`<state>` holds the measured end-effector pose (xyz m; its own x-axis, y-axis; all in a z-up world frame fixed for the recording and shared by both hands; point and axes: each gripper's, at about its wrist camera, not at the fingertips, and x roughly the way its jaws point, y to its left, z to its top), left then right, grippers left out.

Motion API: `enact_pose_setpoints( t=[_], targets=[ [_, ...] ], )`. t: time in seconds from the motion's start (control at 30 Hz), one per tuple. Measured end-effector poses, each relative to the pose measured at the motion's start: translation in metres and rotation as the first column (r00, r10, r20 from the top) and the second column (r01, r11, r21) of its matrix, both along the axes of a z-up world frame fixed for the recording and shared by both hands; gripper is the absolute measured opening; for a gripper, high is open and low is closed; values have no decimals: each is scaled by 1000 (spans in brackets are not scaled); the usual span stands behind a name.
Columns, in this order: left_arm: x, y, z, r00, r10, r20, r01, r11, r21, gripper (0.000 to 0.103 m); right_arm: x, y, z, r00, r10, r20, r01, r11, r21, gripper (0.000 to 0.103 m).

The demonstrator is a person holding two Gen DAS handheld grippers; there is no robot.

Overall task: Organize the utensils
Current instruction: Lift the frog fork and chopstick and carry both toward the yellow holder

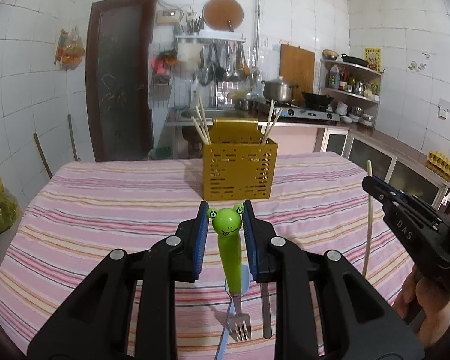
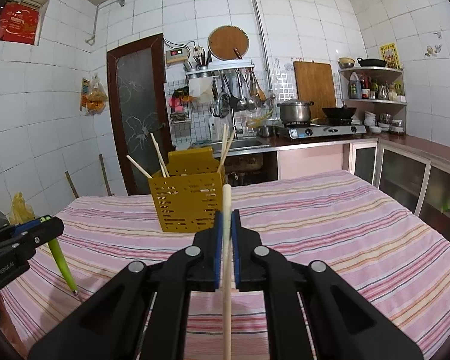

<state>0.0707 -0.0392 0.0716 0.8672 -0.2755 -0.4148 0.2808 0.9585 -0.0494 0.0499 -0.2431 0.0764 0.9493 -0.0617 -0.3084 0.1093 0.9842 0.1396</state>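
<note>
My left gripper point(image 1: 225, 207) is shut on the frog-shaped head of a green fork point(image 1: 229, 258), which hangs tines down above the table. Ahead stands a yellow perforated utensil holder point(image 1: 240, 174) with several chopsticks point(image 1: 201, 126) leaning in both ends. My right gripper point(image 2: 227, 214) is shut on a pale wooden chopstick point(image 2: 226, 285) held nearly upright, in front of and to the right of the holder point(image 2: 186, 201). Each view catches the other gripper at its edge: the right gripper point(image 1: 372, 184) with its chopstick point(image 1: 369, 219), and the left gripper's finger point(image 2: 45, 231) with the fork handle point(image 2: 61, 264).
A pink striped cloth point(image 1: 105, 210) covers the table. A light blue spoon point(image 1: 245, 279) and a grey metal handle point(image 1: 266, 312) lie on it beneath the fork. A hand point(image 1: 414, 294) grips the right tool. Beyond the table are a sink counter, a stove point(image 2: 321, 130) and a dark door point(image 2: 135, 108).
</note>
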Motion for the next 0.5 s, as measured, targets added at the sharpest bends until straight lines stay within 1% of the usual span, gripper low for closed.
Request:
enact_pose_setpoints(
  t=[0.2,0.5],
  targets=[
    [-3,7,9,1000,-3,16,3,1000,-17,22,1,2,7,1000,2,20,-2,1000,-2,6],
    [6,14,24,999,6,42,-4,999,-47,22,12,-2,18,999,7,39,-7,1000,-13,6]
  ],
)
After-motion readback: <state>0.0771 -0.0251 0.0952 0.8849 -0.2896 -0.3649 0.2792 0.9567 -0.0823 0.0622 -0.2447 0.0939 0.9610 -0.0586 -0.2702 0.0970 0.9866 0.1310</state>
